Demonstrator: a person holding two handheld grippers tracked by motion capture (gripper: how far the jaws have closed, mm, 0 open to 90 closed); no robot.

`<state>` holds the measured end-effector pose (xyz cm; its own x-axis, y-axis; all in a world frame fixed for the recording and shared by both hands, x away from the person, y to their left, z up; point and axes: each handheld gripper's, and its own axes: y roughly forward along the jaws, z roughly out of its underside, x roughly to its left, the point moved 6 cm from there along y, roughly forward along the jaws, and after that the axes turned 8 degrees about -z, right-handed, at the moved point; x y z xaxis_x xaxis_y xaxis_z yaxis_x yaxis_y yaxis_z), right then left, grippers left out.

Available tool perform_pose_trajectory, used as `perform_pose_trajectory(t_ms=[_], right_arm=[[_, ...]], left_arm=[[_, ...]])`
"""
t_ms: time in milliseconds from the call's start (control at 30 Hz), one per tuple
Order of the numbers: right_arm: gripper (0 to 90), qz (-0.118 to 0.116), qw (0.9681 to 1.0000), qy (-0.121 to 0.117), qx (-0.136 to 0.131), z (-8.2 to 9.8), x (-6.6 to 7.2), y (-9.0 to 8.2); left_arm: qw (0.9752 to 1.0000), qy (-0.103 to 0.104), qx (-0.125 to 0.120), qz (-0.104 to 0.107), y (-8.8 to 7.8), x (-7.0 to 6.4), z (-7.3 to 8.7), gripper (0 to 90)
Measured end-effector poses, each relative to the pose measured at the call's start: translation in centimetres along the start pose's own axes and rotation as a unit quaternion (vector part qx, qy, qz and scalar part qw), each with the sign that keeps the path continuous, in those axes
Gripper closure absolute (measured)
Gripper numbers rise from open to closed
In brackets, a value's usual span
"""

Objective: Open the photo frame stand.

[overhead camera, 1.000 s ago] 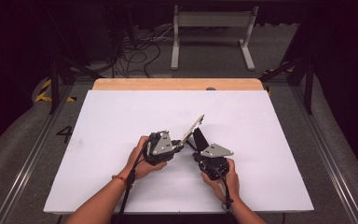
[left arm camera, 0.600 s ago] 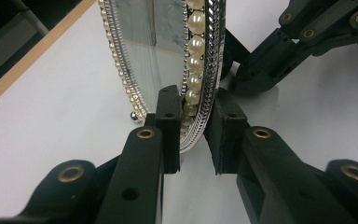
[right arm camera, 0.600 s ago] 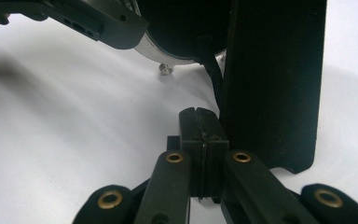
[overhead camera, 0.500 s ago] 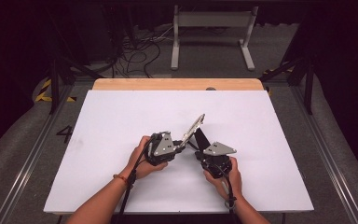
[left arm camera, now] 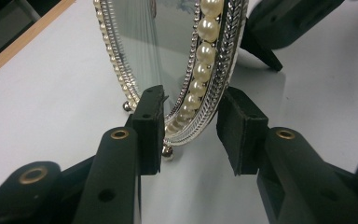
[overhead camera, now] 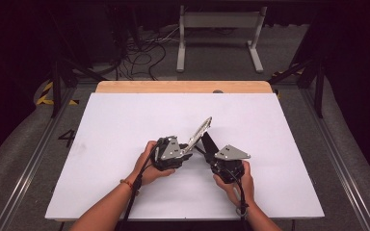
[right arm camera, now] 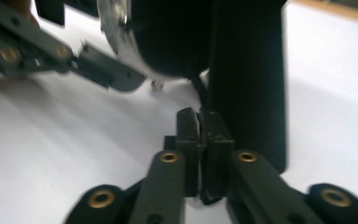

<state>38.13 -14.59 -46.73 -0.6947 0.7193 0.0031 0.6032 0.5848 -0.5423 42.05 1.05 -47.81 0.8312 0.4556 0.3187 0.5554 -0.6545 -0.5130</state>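
An oval silver picture frame edged with pearls stands tilted on the white table, propped by its black back stand. My left gripper reaches the frame's lower rim from the left. Its jaws have just been opening, and the rim sits between the pads with a gap at the right pad. My right gripper is behind the frame beside the stand. Its pads have just parted to a thin slit. A thin black strap reaches their tips; I cannot tell if it is pinched.
The table's wooden far edge lies behind the frame. On the floor beyond are cables and a white metal stand. A person's forearms come in from the table's near edge. The left gripper's finger shows in the right gripper view.
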Motion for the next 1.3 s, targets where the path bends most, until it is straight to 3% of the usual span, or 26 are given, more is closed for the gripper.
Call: perform_pose_trajectory(t_ms=[67,167,367,467,733,867,1067,1300], right_arm=[[79.3,0.018,0.9997,-0.012,-0.008,-0.4,-0.1,-0.6],[62.7,0.036,0.9992,-0.009,-0.012,-0.6,-0.4,-0.8],[53.9,0.048,0.9988,0.001,0.006,0.1,-0.8,-0.1],[54.2,0.058,0.9982,0.002,0.014,0.5,-1.2,0.2],[54.3,0.049,0.9986,0.008,0.016,0.7,-1.5,0.2],[55.6,0.050,0.9985,0.008,0.018,0.7,-1.6,0.2],[61.2,0.046,0.9986,0.017,0.017,0.8,-2.0,0.0],[67.7,0.039,0.9989,0.011,0.021,0.7,-2.2,-0.1]], left_arm=[[1.0000,0.000,-0.001,-0.002,0.1,-0.1,-0.1,62.1],[1.0000,0.001,-0.002,-0.007,0.3,0.0,-0.1,62.9],[0.9999,0.010,-0.003,-0.012,0.5,0.2,0.1,69.5],[0.9999,0.012,-0.005,-0.006,0.5,0.3,0.2,69.5],[0.9994,0.030,0.003,-0.015,0.3,0.2,0.1,72.0],[0.9995,0.031,0.001,-0.008,0.2,0.1,0.0,71.8],[0.9992,0.040,-0.001,-0.006,-0.1,-0.4,-0.3,72.5],[0.9989,0.047,0.000,-0.007,-0.3,-0.7,-0.5,73.5]])
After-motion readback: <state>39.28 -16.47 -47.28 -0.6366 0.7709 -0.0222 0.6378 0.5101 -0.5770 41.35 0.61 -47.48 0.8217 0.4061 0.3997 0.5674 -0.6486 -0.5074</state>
